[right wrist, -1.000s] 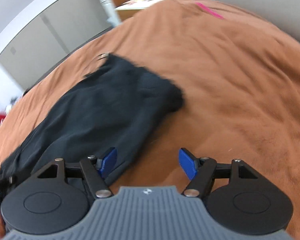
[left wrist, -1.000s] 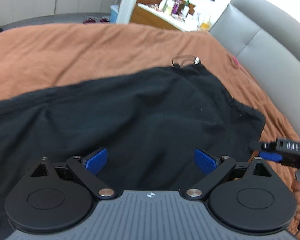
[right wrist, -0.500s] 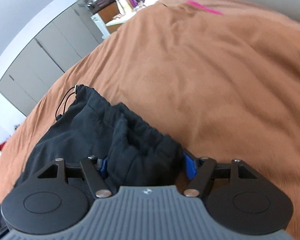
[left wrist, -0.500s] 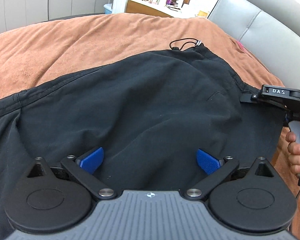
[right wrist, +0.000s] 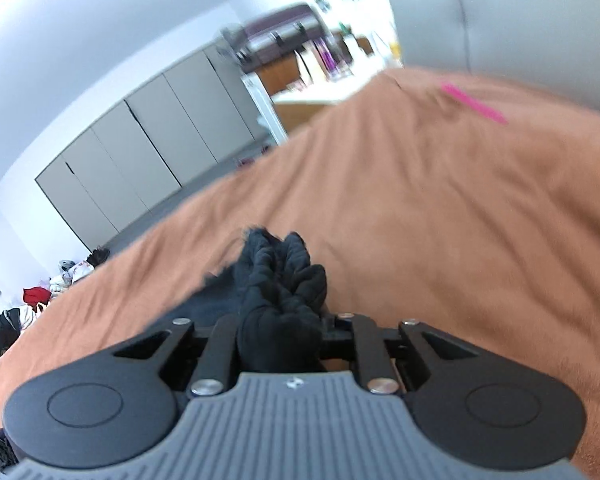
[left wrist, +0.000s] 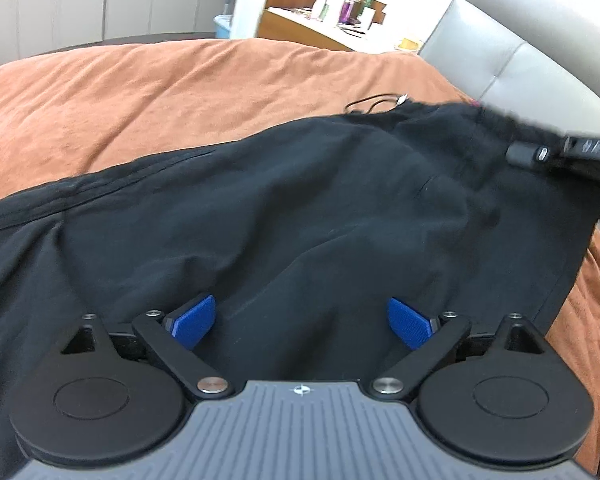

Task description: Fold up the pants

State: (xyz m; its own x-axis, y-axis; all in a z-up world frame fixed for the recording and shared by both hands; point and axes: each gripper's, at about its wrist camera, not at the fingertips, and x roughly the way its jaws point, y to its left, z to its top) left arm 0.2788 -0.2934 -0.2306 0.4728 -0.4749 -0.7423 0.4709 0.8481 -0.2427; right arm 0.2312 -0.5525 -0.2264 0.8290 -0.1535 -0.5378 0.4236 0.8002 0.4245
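Lettering on my right tongs (left wrist: 516, 152) is too blurred to read in the left view. Those tongs have just been closing and now pinch the bunched waistband of the black fabric pants (left wrist: 300, 208), held up near the bed's grey padded headboard (left wrist: 520, 60). My left tongs (left wrist: 300, 320) tilt downward with blue pads (left wrist: 194, 320) spread wide above the pants, which lie across the rust-brown blanket (left wrist: 160, 92) on the bed.

Bright even daylight, blown-out white glare at top, motion blur throughout, strong fisheye curving at edges
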